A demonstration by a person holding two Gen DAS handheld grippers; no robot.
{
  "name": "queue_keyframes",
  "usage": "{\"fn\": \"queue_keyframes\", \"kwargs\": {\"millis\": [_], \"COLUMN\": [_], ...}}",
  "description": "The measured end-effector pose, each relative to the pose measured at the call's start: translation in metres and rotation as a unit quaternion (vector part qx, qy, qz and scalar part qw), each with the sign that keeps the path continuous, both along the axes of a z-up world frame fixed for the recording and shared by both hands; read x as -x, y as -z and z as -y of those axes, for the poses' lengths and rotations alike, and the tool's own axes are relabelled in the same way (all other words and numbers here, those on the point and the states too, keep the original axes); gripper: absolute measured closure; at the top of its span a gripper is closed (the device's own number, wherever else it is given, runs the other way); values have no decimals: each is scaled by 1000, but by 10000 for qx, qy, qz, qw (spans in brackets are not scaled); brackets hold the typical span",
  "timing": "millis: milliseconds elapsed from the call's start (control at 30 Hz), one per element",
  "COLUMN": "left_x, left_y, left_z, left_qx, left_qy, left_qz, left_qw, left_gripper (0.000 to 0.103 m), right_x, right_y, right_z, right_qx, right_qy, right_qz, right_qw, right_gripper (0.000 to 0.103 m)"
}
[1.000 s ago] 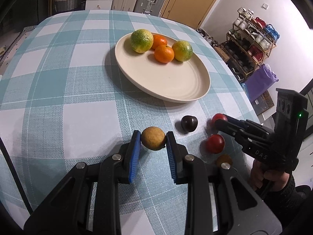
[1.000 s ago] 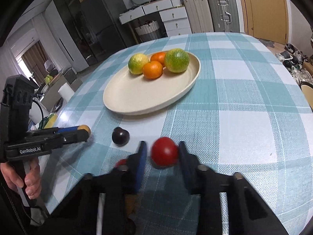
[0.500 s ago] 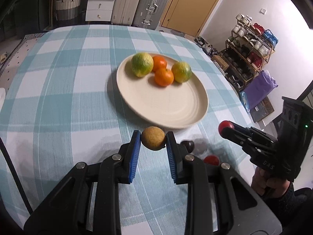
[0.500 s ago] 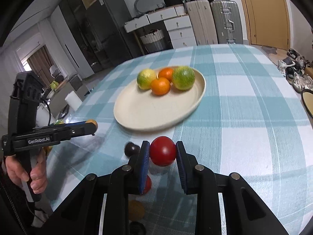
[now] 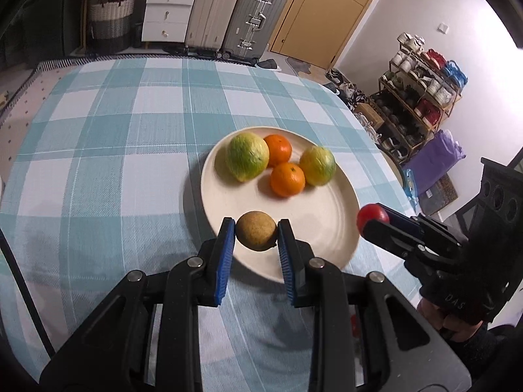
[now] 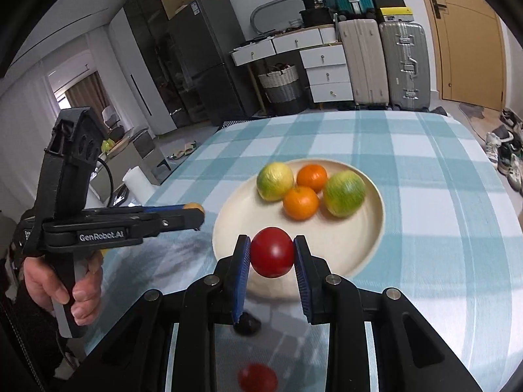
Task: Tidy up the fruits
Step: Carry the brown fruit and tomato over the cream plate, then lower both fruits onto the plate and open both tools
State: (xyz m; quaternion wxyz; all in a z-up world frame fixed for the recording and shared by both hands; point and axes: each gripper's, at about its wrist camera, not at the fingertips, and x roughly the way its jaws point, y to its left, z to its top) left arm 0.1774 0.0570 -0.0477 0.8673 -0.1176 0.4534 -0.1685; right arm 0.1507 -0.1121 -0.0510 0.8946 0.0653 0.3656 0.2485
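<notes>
A cream plate (image 5: 330, 225) (image 6: 356, 248) on the checked table holds two green-yellow citrus fruits (image 5: 247, 156) and two oranges (image 5: 287, 179). My left gripper (image 5: 256, 233) is shut on a small brown fruit (image 5: 256, 230), held above the plate's near rim. My right gripper (image 6: 272, 252) is shut on a red fruit (image 6: 272, 251), held above the plate's near edge; it also shows in the left wrist view (image 5: 372, 216). A dark plum (image 6: 248, 325) and another red fruit (image 6: 257, 377) lie on the table below my right gripper.
The table carries a teal and white checked cloth (image 5: 114, 150). Suitcases (image 5: 228, 13), drawers and a basket stand beyond the far edge. A shoe rack (image 5: 421, 91) stands to the right. A fridge (image 6: 202, 58) stands at the back.
Both grippers have lifted and moved forward with their fruits, from above the bare table to over the plate's near edge. The loose fruits have dropped behind.
</notes>
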Motion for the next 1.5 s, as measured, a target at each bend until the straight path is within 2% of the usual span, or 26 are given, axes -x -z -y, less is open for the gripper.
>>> {"fn": "queue_keyframes", "kwargs": {"millis": [233,467,700,867,1133,1267,1333,1367,1400,1500], "left_x": [-33,-60,-76,-80,-85,-87,-84,-82,-80,-72], "left_y": [9,14,26,36,39,37,33,30,28,21], "left_z": [-3,-11,-8,-9,-10,-12,-12,-12,-13,-16], "left_qx": [66,156,278,203,377,357,318,304,324,302], "left_qy": [1,-74,51,-54,-19,-77,-87,-106,-118,-239], "left_qz": [-76,-53,-234,-415,-441,-494,-433,-397,-385,-328], "left_qw": [9999,9998,9993,9989,9983,9981,9985,9987,9987,9987], "left_gripper": [79,79,79,79,79,79,79,78,78,78], "right_x": [-40,-65,-72,-77,-82,-82,-78,-74,-70,-58], "right_y": [-2,12,25,30,38,38,33,30,27,18], "right_z": [-22,-43,-51,-52,-54,-55,-53,-52,-51,-44], "right_qx": [10,106,263,418,412,414,414,390,382,459], "right_qy": [-238,-371,-462,-445,-478,-429,-401,-413,-428,-396], "right_qz": [15,-105,-168,-155,-225,-206,-162,-79,-2,184], "right_qw": [9997,9992,9984,9980,9978,9980,9982,9984,9984,9980], "right_gripper": [76,76,76,76,76,70,61,50,45,43]}}
